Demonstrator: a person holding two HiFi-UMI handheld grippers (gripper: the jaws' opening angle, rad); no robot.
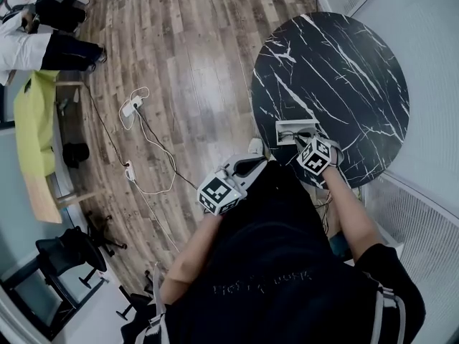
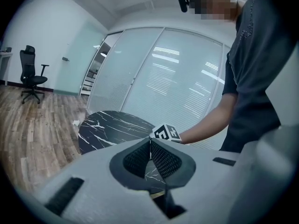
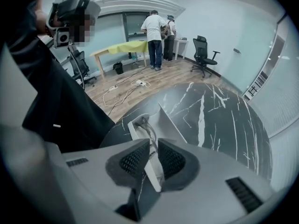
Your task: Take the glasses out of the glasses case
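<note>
the round black marble table has the glasses case sitting open near its edge, on the side closest to the person. the case's lid stands up on the far side. in the right gripper view you can see the glasses lying inside the case, thin frame and all.

the right claw is right down at the case. its jaws are a narrow gap apart, with the frame of the glasses and the case's white near wall both showing in that gap. can't really tell if the pads are actually pinching anything or just sitting around it. from the head view, the right claw is touching or just over the near end of the case.

the left claw is closed, pad tips meeting with nothing between them. it's held off the table, near the person's body, well apart from the case.

rest of the room: wood floor with a white cable snaking across it, a black office chair by the wall, and two people standing at a yellow table in the back.
</note>
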